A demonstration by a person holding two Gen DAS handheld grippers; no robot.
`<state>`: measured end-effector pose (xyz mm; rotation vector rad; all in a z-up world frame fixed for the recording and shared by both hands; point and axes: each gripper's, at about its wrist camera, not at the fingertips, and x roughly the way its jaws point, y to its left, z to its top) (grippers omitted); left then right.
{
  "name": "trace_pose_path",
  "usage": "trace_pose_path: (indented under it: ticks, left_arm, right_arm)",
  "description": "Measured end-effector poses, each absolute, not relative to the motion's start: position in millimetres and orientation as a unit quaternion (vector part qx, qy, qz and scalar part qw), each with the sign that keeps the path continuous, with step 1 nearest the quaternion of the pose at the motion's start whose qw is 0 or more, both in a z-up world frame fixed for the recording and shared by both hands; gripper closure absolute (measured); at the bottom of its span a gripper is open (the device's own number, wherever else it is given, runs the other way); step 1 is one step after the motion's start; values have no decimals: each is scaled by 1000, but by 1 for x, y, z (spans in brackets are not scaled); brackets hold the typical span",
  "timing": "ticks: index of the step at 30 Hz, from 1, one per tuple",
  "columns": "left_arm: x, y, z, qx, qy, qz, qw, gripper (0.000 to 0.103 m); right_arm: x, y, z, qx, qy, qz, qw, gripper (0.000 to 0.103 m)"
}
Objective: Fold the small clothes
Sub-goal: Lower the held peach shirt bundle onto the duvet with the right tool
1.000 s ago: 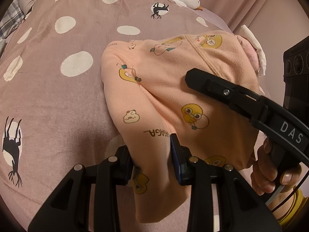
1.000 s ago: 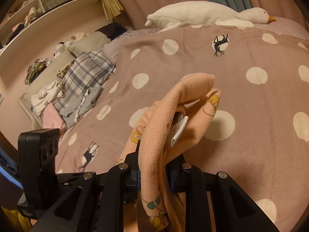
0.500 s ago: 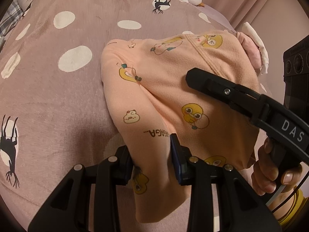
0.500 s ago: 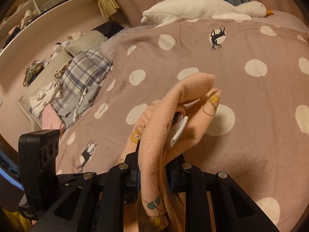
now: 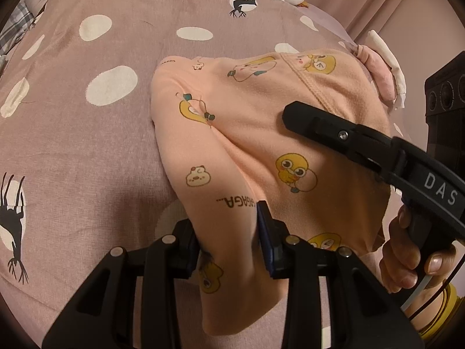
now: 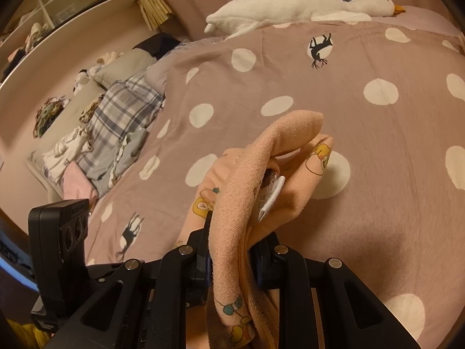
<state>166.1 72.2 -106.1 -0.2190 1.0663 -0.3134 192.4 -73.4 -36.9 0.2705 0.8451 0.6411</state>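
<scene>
Both our left gripper (image 5: 229, 241) and right gripper (image 6: 232, 250) pinch the peach garment (image 5: 261, 133): light, limp fleece; hold hems.

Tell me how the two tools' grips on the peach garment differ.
The left tool pinches a flat, hanging fold of the peach garment; the right tool clamps a thick bunched edge, its white label showing. The left's cloth droops below its fingers; the right's arches above. Both are shut on the same garment over the polka-dot bedspread.
</scene>
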Motion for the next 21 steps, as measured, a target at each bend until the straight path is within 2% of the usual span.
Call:
trace_pose_path:
  ticks: [21]
  left_arm:
    - [167,72,-111,-104,507,-148,843,64]
  right_arm:
    - [200,-85,-46,150,417,286,850,80]
